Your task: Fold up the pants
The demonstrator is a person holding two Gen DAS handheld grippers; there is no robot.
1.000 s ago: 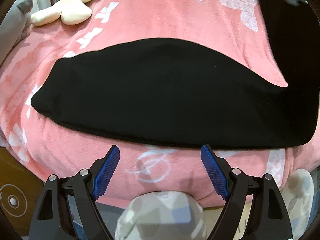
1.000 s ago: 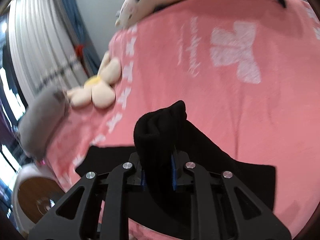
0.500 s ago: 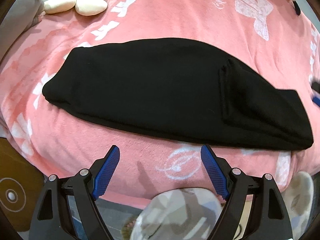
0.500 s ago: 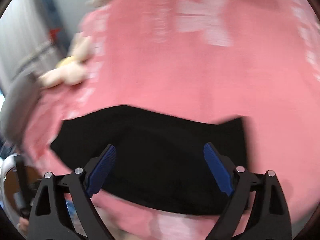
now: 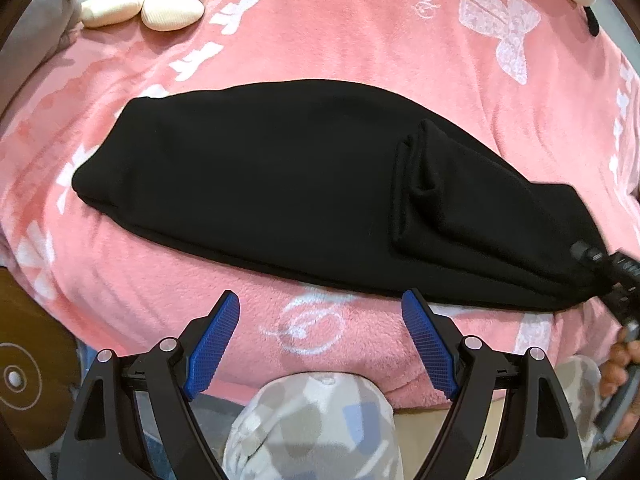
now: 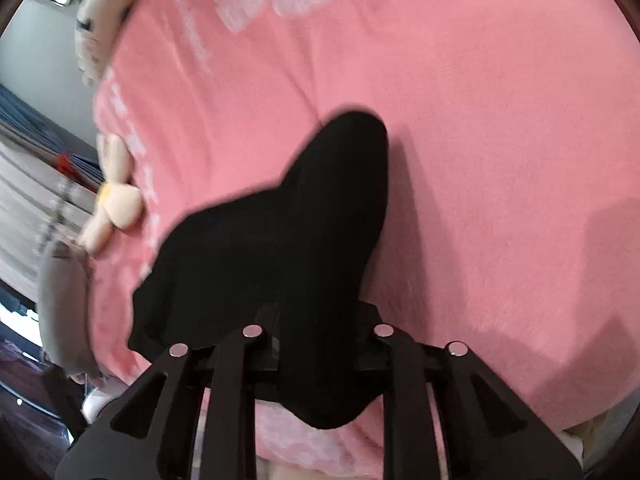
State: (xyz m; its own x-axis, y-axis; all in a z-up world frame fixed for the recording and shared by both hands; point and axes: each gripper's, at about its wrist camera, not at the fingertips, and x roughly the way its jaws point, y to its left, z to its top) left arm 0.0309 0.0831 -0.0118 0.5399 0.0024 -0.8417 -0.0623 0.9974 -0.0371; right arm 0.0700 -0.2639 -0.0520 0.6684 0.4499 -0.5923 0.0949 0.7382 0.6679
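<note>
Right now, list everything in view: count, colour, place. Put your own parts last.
black fabric pants: one, black, lying partly folded across the blanket, right end gripped
pink fleece blanket with white prints: one, pink, covering the bed under the pants
cream flower-shaped plush: one, cream, far left on the blanket
grey cushion: one, grey, at the blanket's left edge
white plush with black marks: one, white, at the far end of the blanket
patterned grey slipper: one, grey and white, on the floor below the bed edge
left gripper: one, black with blue pads, open, short of the pants
right gripper: one, black, shut on the pants' end
</note>
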